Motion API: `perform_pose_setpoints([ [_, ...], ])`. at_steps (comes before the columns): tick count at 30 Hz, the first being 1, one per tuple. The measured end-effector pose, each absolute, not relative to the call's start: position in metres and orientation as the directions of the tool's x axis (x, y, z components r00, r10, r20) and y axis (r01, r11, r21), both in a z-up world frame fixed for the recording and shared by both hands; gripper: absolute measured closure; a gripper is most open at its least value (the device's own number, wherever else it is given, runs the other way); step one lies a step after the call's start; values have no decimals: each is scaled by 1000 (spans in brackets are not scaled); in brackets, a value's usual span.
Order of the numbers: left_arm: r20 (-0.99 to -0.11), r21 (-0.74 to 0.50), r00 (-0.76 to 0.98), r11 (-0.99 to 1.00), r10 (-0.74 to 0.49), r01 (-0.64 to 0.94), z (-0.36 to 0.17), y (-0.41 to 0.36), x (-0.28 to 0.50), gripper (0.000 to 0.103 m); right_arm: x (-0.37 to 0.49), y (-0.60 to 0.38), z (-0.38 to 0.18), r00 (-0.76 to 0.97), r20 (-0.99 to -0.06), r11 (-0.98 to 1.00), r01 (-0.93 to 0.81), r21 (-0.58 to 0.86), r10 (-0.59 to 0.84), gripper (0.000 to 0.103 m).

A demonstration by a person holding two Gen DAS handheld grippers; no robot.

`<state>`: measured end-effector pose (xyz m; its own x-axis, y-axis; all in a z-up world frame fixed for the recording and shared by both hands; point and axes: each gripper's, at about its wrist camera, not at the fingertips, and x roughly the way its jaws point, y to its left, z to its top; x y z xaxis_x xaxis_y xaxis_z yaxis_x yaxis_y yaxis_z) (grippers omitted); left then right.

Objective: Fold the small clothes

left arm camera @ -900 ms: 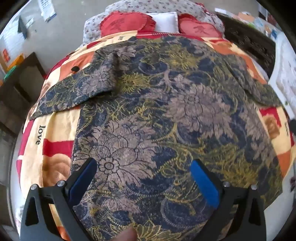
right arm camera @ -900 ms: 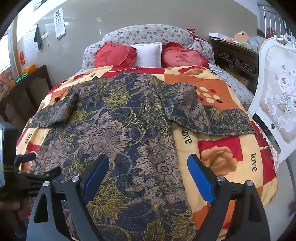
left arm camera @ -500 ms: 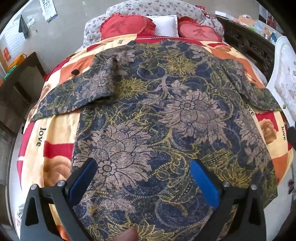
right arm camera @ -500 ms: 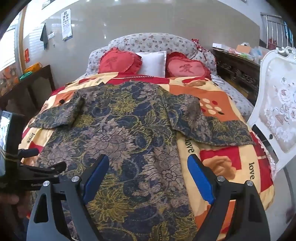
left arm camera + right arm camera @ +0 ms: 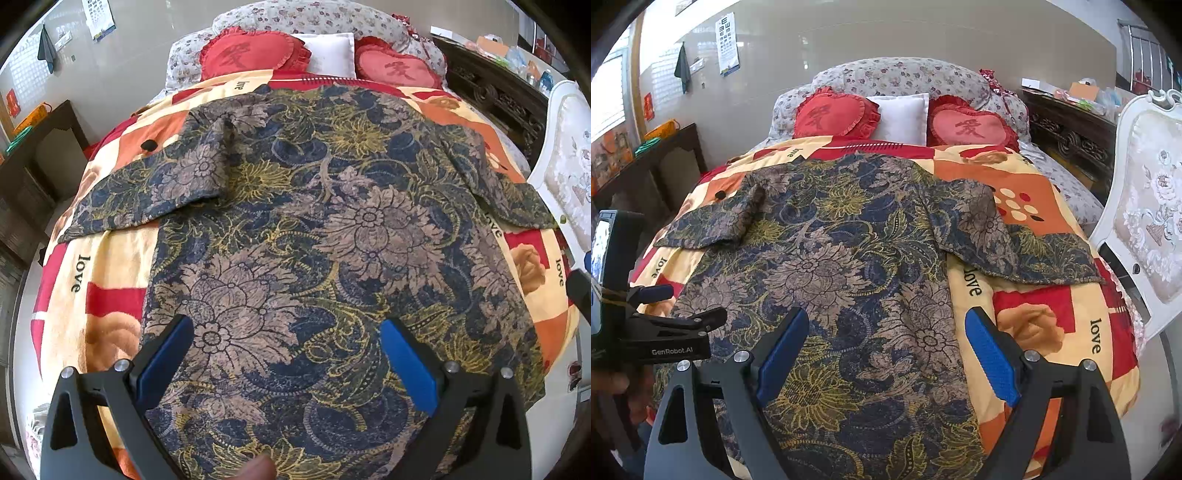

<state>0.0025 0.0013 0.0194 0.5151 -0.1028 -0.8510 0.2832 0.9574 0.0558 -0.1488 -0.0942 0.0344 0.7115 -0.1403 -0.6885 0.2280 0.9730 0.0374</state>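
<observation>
A dark blue, tan and gold floral short-sleeved shirt (image 5: pixel 317 236) lies spread flat on the bed, collar towards the pillows, both sleeves out to the sides. It also shows in the right wrist view (image 5: pixel 849 266). My left gripper (image 5: pixel 286 350) is open and empty above the shirt's lower middle. My right gripper (image 5: pixel 882 339) is open and empty above the shirt's lower right part, near its right hem. The left gripper's body (image 5: pixel 646 332) shows at the left edge of the right wrist view.
The bed has a red, orange and cream "love" quilt (image 5: pixel 1052 321). Two red heart cushions (image 5: pixel 836 114) and a white pillow (image 5: pixel 903 116) lie at the head. A white upholstered chair (image 5: pixel 1145 206) stands to the right, dark wooden furniture (image 5: pixel 40 155) to the left.
Both grippers have drawn back and up from the bed, so more of the shirt and the pillows shows. The shirt has not moved. Both grippers stay open.
</observation>
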Motion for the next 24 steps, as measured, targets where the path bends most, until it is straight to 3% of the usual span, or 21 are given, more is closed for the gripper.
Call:
perform_pose_setpoints([
  [24,-853,80,516,959,-76,273,16,12,16,0,-127,-93,25,663,-734,968,249,32,-146,1],
])
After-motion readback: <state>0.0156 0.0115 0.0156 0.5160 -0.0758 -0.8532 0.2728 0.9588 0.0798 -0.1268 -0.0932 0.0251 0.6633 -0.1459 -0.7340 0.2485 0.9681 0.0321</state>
